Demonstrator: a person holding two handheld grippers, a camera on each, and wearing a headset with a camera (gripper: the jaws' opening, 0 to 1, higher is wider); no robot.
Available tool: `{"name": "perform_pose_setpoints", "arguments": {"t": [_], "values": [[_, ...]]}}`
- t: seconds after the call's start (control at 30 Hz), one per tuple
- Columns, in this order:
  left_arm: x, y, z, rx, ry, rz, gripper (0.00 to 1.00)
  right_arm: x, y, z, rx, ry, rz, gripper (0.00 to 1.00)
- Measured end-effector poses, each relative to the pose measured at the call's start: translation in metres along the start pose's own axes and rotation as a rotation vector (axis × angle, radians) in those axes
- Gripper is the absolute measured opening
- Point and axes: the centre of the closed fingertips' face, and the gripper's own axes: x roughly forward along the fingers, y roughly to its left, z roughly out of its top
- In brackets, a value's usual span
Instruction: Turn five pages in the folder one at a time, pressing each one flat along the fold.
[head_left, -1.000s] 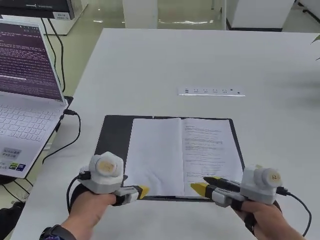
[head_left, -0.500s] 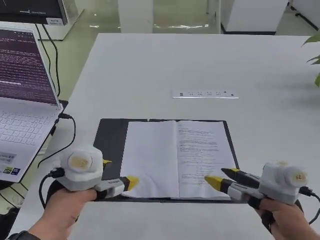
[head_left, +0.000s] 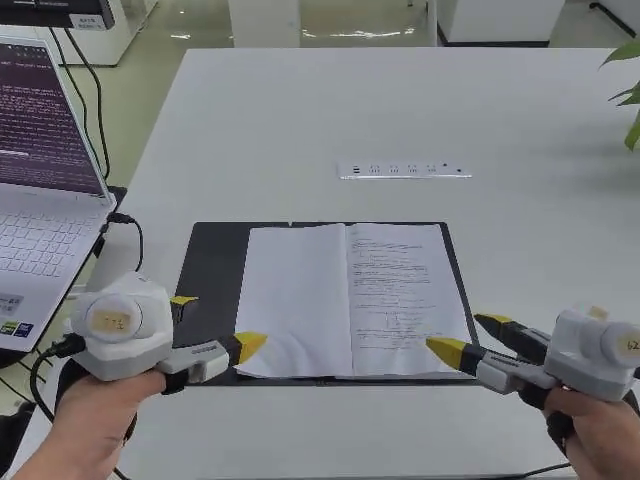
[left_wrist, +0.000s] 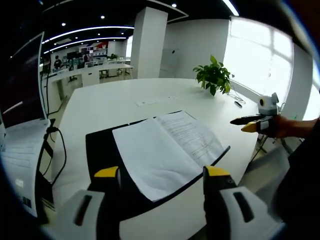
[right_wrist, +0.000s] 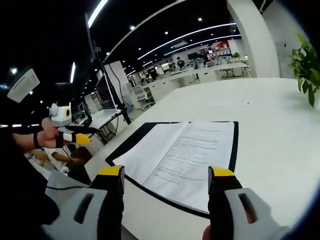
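1. My left claw (head_left: 215, 322) is spread wide and grips nothing, with its tips at the near-left corner of the folder (head_left: 215, 270).
2. My right claw (head_left: 470, 335) is also spread and empty, just off the near-right corner.
3. The folder lies open on the bench (head_left: 300, 120), ahead of and between both claws. The blank page (head_left: 295, 300) is on the left claw's side and the printed page (head_left: 400, 290) on the right's.

An open-plan office: rows of desks (right_wrist: 200, 75), ceiling strip lights (right_wrist: 190, 35), laptop (head_left: 40, 230), potted plant (left_wrist: 214, 75).
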Motion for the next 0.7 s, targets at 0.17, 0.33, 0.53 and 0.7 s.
{"name": "perform_pose_setpoints", "arguments": {"t": [0.17,0.33,0.53,0.7], "values": [[-0.004,-0.006,-0.004,-0.013,-0.012,0.000,0.68,-0.011,0.000,0.003,0.002,-0.026,-0.018,0.71],[-0.005,-0.008,-0.001,0.002,-0.017,0.003,0.70,-0.015,0.003,-0.002,0.002,-0.018,-0.010,0.75],[-0.002,-0.009,-0.002,-0.007,-0.009,0.008,0.69,-0.022,0.001,-0.007,0.031,-0.036,-0.011,0.76],[0.001,-0.014,-0.006,-0.012,0.002,0.005,0.69,-0.027,0.000,-0.014,0.038,-0.021,-0.010,0.77]]}}
